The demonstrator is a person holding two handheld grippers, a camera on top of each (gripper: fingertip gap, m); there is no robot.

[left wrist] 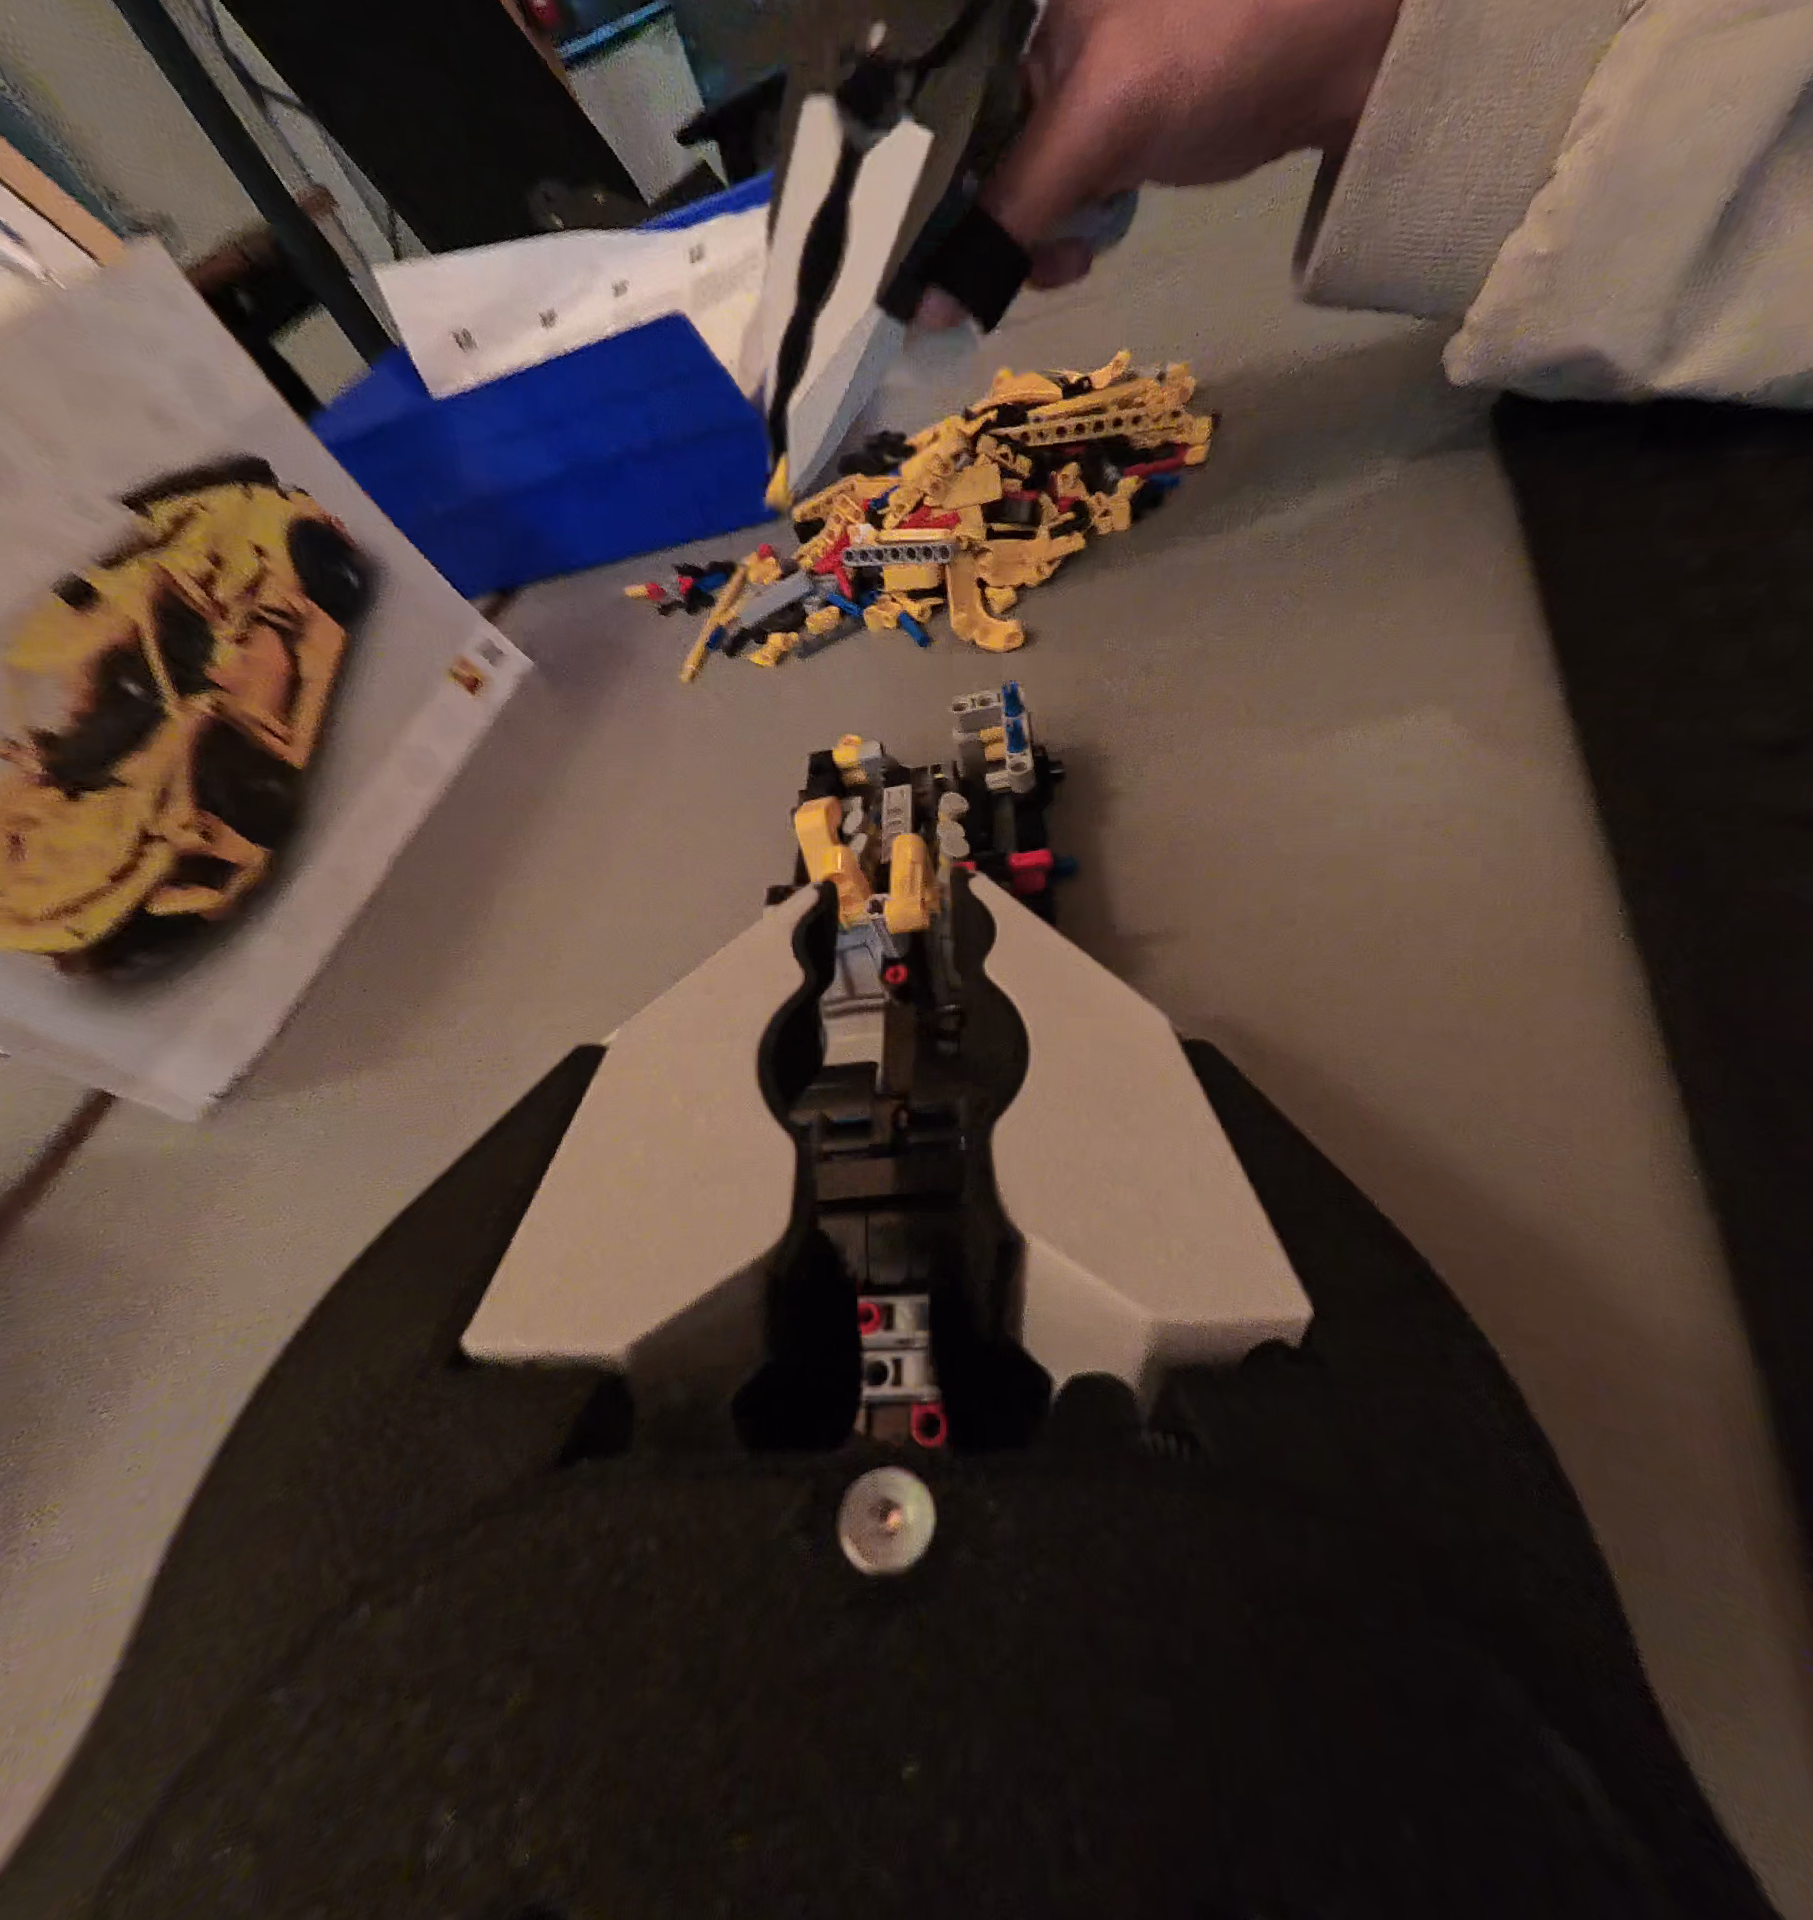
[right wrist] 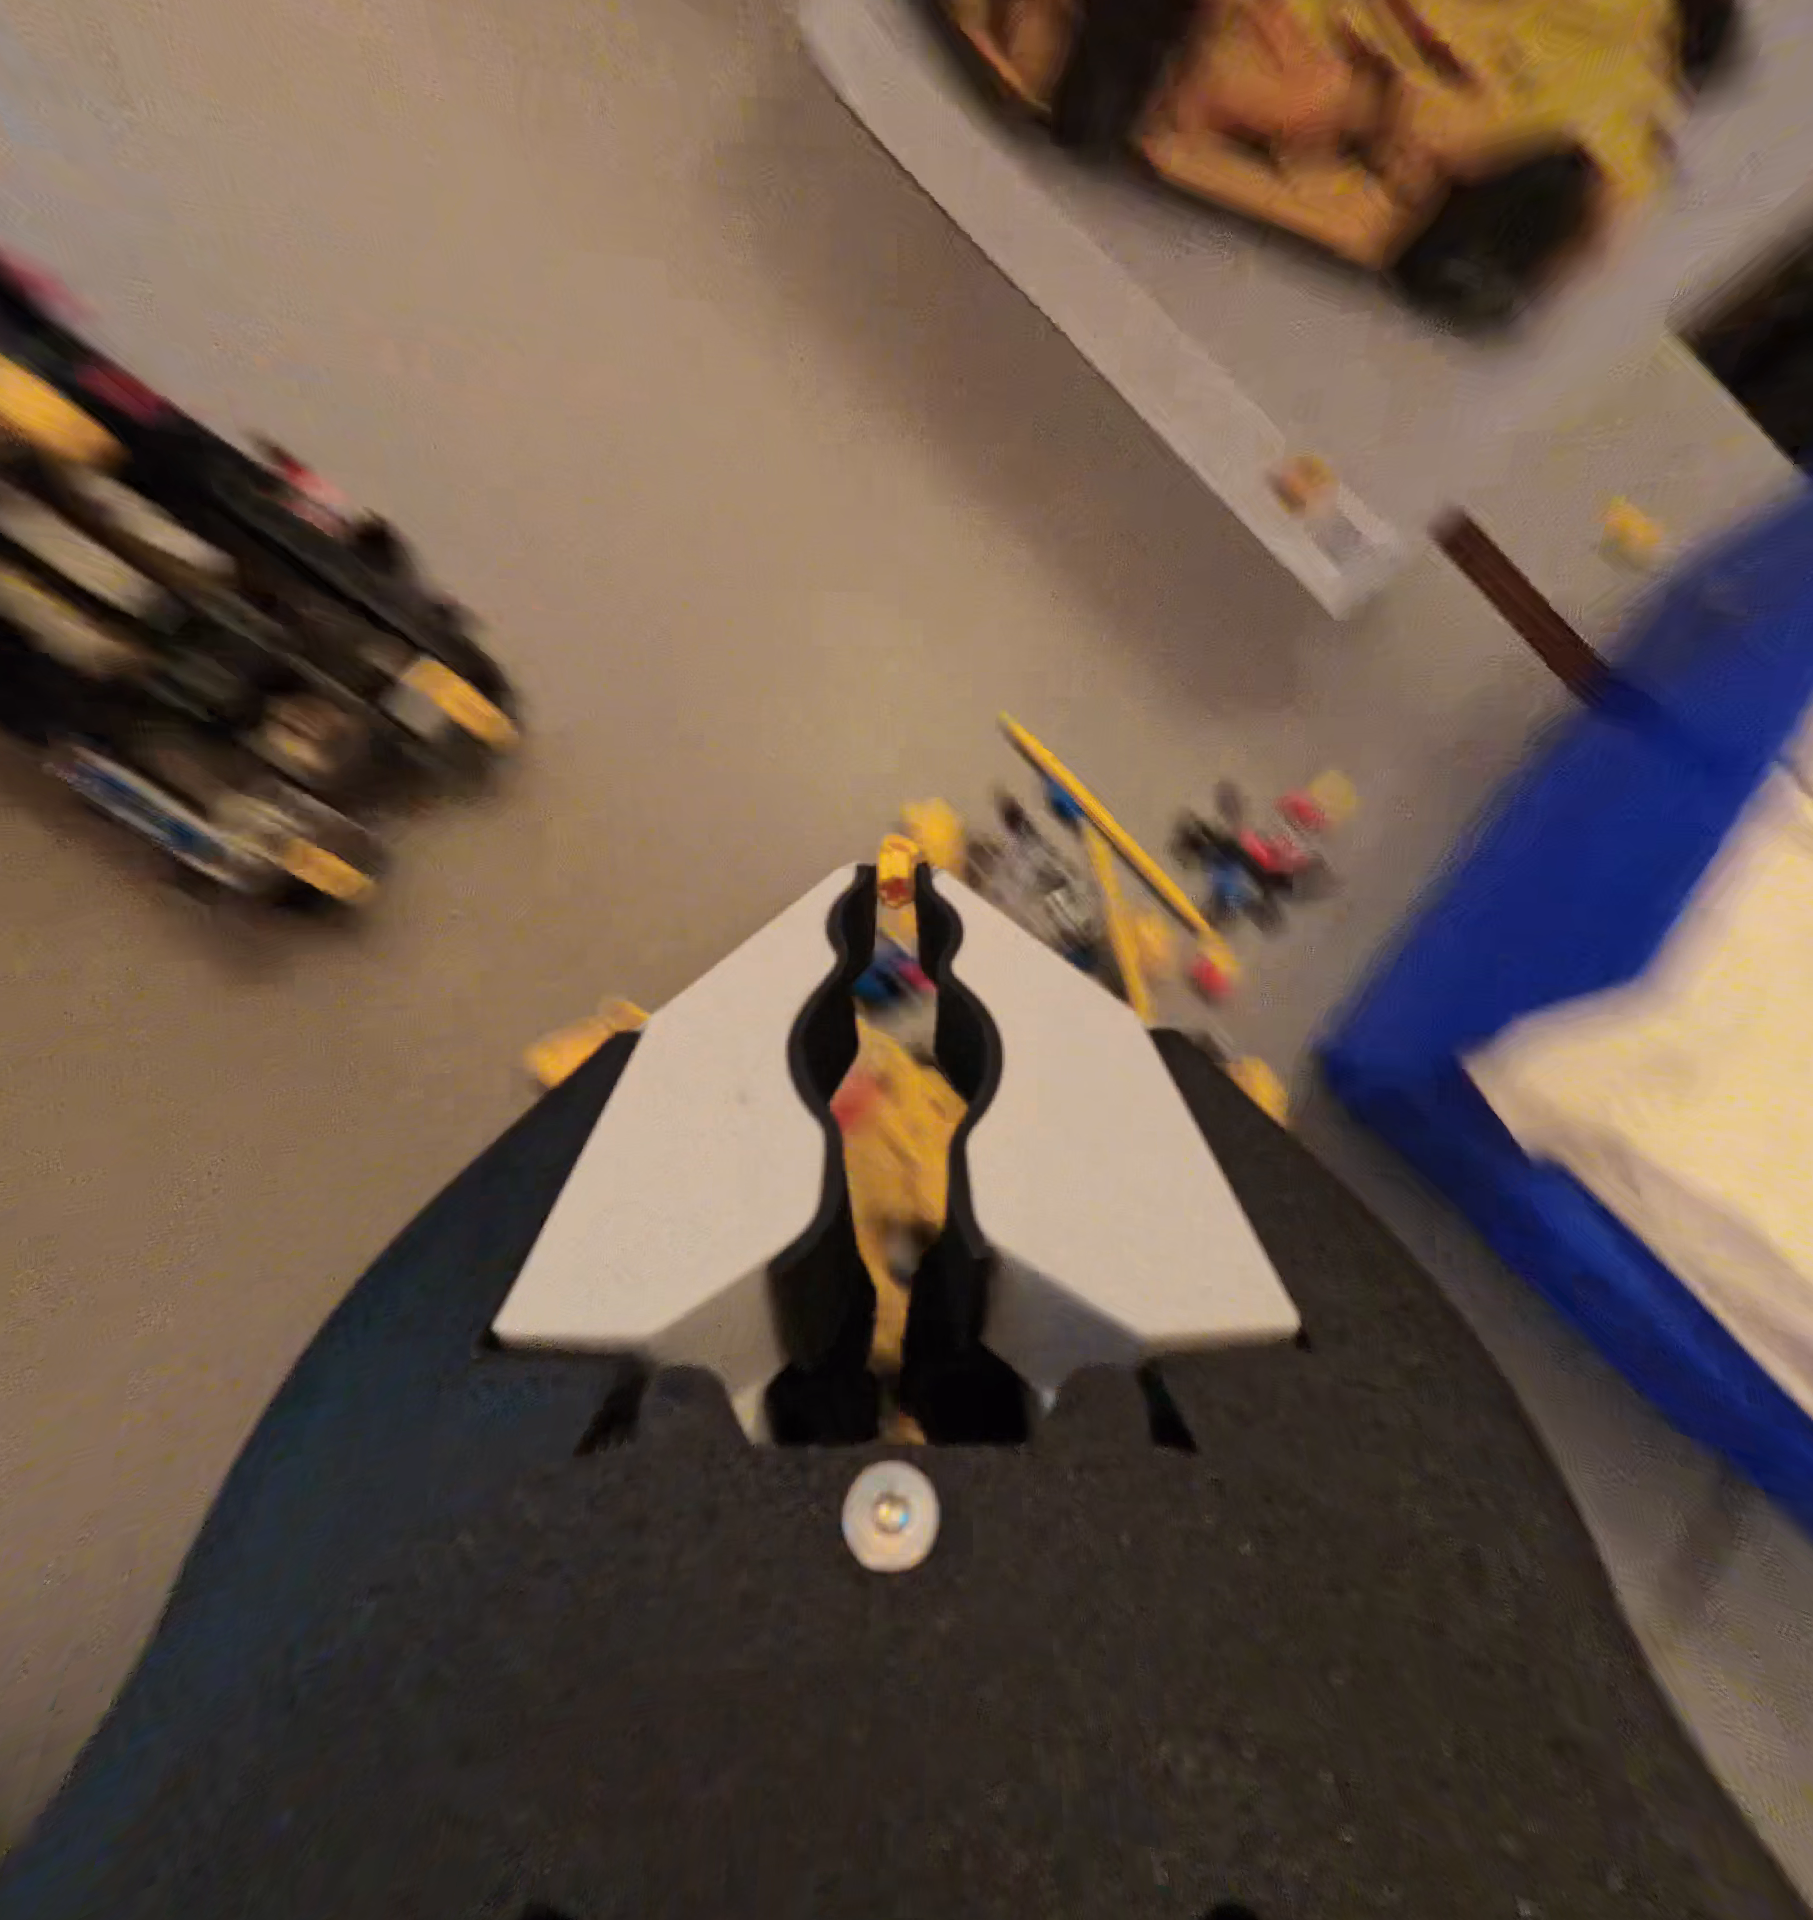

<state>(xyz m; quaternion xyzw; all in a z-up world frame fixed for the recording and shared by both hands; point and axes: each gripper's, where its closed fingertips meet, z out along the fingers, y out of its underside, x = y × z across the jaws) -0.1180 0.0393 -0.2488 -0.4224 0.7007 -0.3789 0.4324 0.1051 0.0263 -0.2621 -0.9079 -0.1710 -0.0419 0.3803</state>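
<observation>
Left wrist view: left claw (left wrist: 897, 899) grips black-and-yellow brick model (left wrist: 923, 831).

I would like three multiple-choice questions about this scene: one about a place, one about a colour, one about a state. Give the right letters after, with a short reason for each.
1. Where is the loose brick pile?
A. inside the blue bin
B. on the beige surface beside the blue bin
C. on the booklet

2. What colour is the small piece at the right gripper tips?
A. yellow
B. green
C. white

3. What is the state of the left gripper?
A. wide open, nothing between the fingers
B. shut on the model
C. out of view

Answers: 1 B, the pile lies on the beige surface next to the bin. 2 A, the piece pinched at the tips is yellow. 3 B, the fingers close around the black and yellow model.
</observation>
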